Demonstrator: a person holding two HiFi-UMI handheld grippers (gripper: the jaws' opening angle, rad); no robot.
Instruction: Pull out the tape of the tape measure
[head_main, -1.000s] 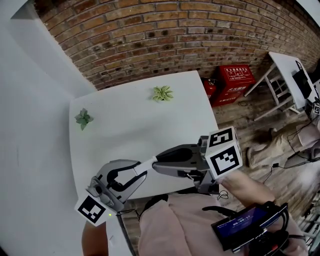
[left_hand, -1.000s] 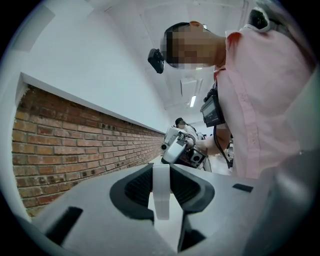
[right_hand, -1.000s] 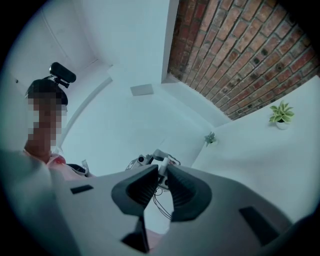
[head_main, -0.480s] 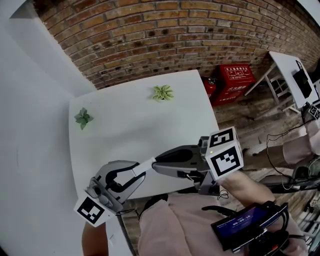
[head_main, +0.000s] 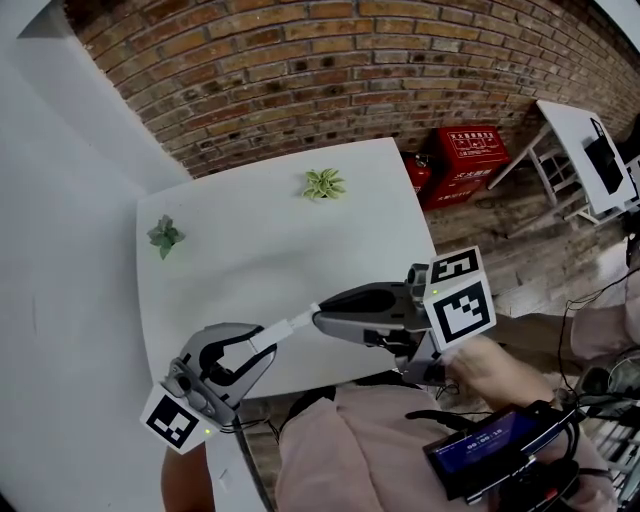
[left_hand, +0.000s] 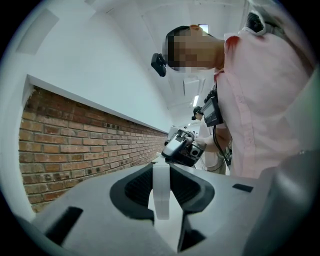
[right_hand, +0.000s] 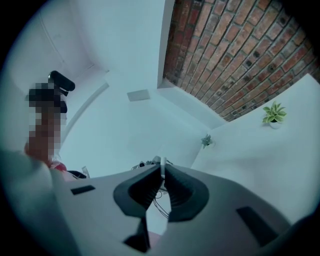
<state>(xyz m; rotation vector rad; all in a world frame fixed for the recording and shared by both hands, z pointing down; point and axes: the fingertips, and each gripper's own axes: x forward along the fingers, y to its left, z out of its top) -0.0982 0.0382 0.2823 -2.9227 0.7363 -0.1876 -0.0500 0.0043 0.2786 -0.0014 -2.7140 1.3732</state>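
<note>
Looking down on a white table (head_main: 250, 250) pushed against a brick wall (head_main: 300, 70). On the floor past the table's far right corner, two red boxes (head_main: 470, 160), shut, contents hidden.

Over the table's near edge, two grippers pointing at each other. Left gripper (head_main: 258, 345): jaws partway apart and clamped on the white tape measure (left_hand: 161, 195), held edge-on between the pads. Right gripper (head_main: 322, 321): jaws almost together and closing, pinching the free end of the tape (head_main: 290, 326), a short white strip spanning the small gap between the two sets of jaws.

Near the far edge, toward the right corner, a pale green plant (head_main: 324, 185) in a small white pot (right_hand: 274, 124). By the left edge, a darker plant (head_main: 165, 237), its pot too small to make out.

Judged step: the very start of the pull, with only a short length drawn out.

To do it well:
- Finish the pinch on the tape's end before moving.
- Keep the left grip firm on the body to stop any slipping.
- Draw the right gripper away toward the table's right edge, in a straight line with the slot.
- Hold the strip flat and untwisted.
- Move smoothly, avoiding any jerk likely to tear the thin end from the pads and send it snapping back.
</note>
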